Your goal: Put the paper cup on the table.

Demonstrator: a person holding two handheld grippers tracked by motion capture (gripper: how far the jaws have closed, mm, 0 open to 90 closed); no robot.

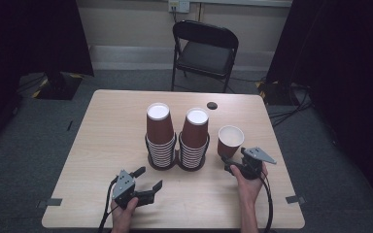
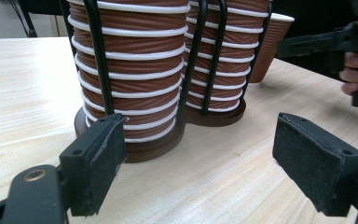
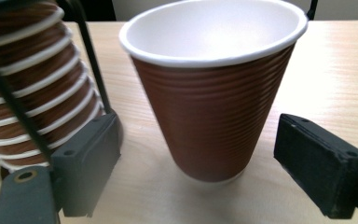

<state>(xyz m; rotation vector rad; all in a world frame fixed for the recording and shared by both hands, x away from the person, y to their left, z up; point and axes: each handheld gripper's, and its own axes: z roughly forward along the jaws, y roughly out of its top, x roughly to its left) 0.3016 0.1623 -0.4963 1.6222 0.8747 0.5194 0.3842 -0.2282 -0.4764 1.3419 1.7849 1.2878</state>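
Two stacks of brown ribbed paper cups stand upside down in black wire holders, the left stack (image 1: pixel 160 136) (image 2: pixel 130 74) and the right stack (image 1: pixel 194 138) (image 2: pixel 228 56), at the middle of the table. A single brown cup (image 1: pixel 230 140) (image 3: pixel 214 102) stands upright to their right, white inside. My right gripper (image 1: pixel 231 163) (image 3: pixel 196 154) is just in front of this cup, its black pads (image 3: pixel 91 163) apart on either side with gaps to the cup wall. My left gripper (image 1: pixel 149 178) (image 2: pixel 200 163) is open near the front edge and faces the left stack's base, with nothing between its pads (image 2: pixel 98 163).
The light wooden table (image 1: pixel 107 145) has a small black round hole (image 1: pixel 212 105) near its far edge. A black folding chair (image 1: pixel 205 48) stands behind the table. Dark curtains hang at both sides. The other hand and its gripper (image 2: pixel 349 51) show far right in the left gripper view.
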